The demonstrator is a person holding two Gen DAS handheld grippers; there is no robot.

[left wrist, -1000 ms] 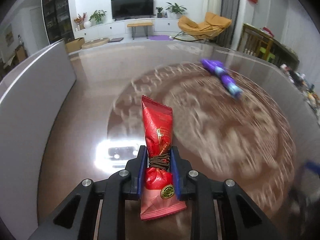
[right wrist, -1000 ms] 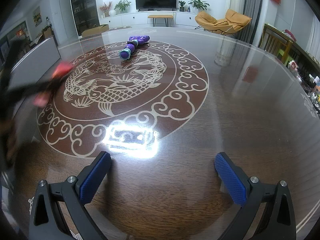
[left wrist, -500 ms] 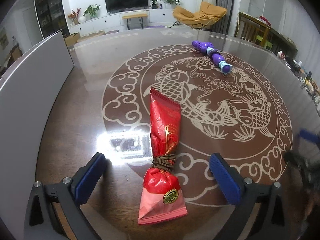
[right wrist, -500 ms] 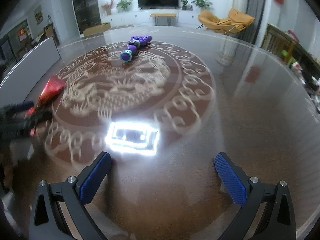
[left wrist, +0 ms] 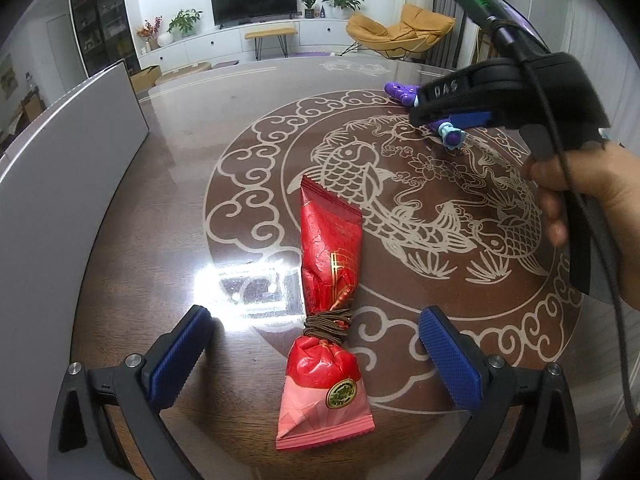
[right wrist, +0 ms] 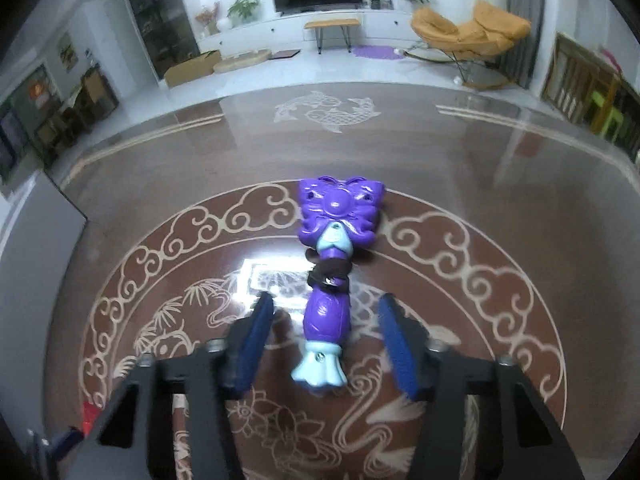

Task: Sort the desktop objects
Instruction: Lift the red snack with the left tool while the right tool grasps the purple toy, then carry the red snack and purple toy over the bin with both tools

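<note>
A red snack packet [left wrist: 328,296], tied round with a brown band, lies on the round wooden table between the open jaws of my left gripper [left wrist: 316,352], which touches nothing. A purple and light-blue toy [right wrist: 332,276] lies on the table's far side. My right gripper [right wrist: 326,340] is open with its blue pads either side of the toy's lower end, apart from it. In the left wrist view the right gripper [left wrist: 452,118] hangs over the toy [left wrist: 450,134], held by a hand.
A grey upright panel [left wrist: 68,152] stands along the table's left edge. The table [left wrist: 168,208] has a carved fish and cloud pattern and a bright lamp glare. Beyond it lies a living room with a TV and an orange chair.
My left gripper opened and let the red packet down on the table. My right gripper moved across the table to the purple toy and now straddles it.
</note>
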